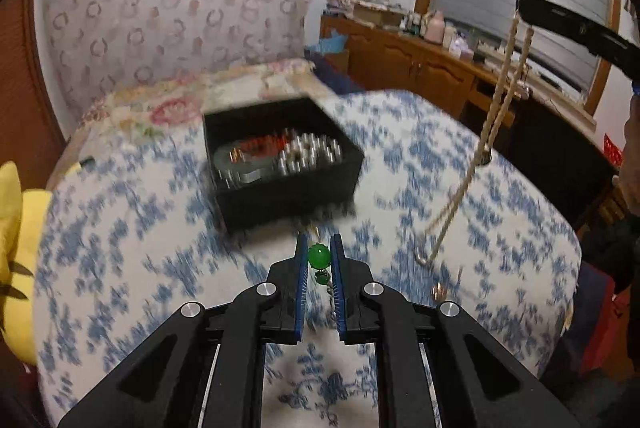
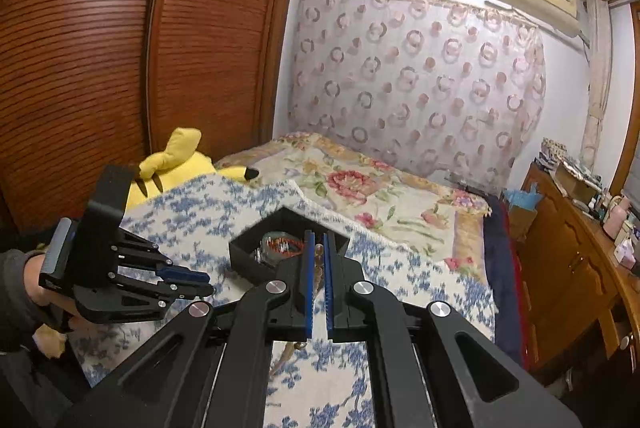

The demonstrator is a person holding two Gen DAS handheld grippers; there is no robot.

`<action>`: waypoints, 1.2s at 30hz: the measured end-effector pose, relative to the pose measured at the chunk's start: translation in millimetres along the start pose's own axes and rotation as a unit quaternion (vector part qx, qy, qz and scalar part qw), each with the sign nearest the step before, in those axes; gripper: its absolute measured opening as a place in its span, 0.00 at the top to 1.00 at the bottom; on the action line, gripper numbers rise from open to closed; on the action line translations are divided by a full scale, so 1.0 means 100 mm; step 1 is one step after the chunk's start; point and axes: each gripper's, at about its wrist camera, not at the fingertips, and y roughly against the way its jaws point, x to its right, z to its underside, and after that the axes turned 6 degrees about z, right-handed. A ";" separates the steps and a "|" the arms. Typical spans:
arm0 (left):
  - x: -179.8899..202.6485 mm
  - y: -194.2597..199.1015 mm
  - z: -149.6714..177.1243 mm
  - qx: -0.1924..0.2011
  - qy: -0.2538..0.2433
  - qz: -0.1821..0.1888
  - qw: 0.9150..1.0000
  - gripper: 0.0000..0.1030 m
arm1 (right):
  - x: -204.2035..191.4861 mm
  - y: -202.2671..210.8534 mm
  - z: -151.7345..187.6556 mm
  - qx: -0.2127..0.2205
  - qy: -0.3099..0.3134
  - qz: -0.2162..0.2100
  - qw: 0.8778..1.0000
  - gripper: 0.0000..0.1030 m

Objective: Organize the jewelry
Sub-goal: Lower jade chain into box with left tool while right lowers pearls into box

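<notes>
A black jewelry box (image 1: 280, 160) with rings and beads inside sits on the blue-and-white bed cover (image 1: 140, 248); it also shows in the right wrist view (image 2: 256, 252). My left gripper (image 1: 319, 254) is shut on a green bead pendant (image 1: 319, 255) with a thin chain, just in front of the box. My right gripper (image 2: 318, 260) is shut on a beaded necklace (image 2: 318, 268). In the left wrist view it (image 1: 524, 10) is raised at the upper right, and the pale bead necklace (image 1: 480, 144) hangs from it down to the cover.
A yellow plush toy (image 2: 176, 168) lies at the bed's left edge by a wooden wardrobe (image 2: 120, 48). A wooden dresser (image 1: 420, 64) with bottles stands right of the bed. A small round gold piece (image 1: 439, 291) lies on the cover at the right.
</notes>
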 end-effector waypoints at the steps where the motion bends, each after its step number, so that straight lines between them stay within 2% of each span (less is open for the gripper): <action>1: 0.00 0.03 -0.07 0.006 -0.003 -0.003 1.000 0.90 | 0.01 0.00 -0.05 0.005 0.000 0.000 1.000 0.95; 13: -0.23 0.09 -0.76 0.049 0.002 -0.035 0.998 0.90 | 0.05 -0.18 -0.60 0.038 0.002 0.011 0.999 0.95; 19: -0.37 -0.06 -0.96 0.048 0.012 -0.042 0.998 0.90 | 0.07 -0.43 -0.84 0.041 0.006 0.021 0.999 0.95; 24: -0.45 -0.24 -0.97 0.036 0.017 -0.043 0.998 0.90 | 0.07 -0.74 -0.92 0.030 0.008 0.030 0.999 0.95; 31: -0.52 -0.47 -0.78 0.015 0.031 -0.043 0.998 0.90 | 0.04 -1.27 -0.82 -0.009 0.003 0.032 0.999 0.95; 33: -0.52 -0.49 -0.72 0.012 0.029 -0.048 0.998 0.86 | 0.03 -1.39 -0.76 -0.022 0.000 0.030 0.999 0.95; 35: -0.52 -0.48 -0.67 0.014 0.030 -0.048 0.998 0.72 | 0.01 -1.50 -0.69 -0.035 -0.006 0.027 0.999 0.95; 36: -0.52 -0.46 -0.66 0.016 0.031 -0.047 0.998 0.70 | 0.01 -1.54 -0.65 -0.041 -0.009 0.026 0.999 0.95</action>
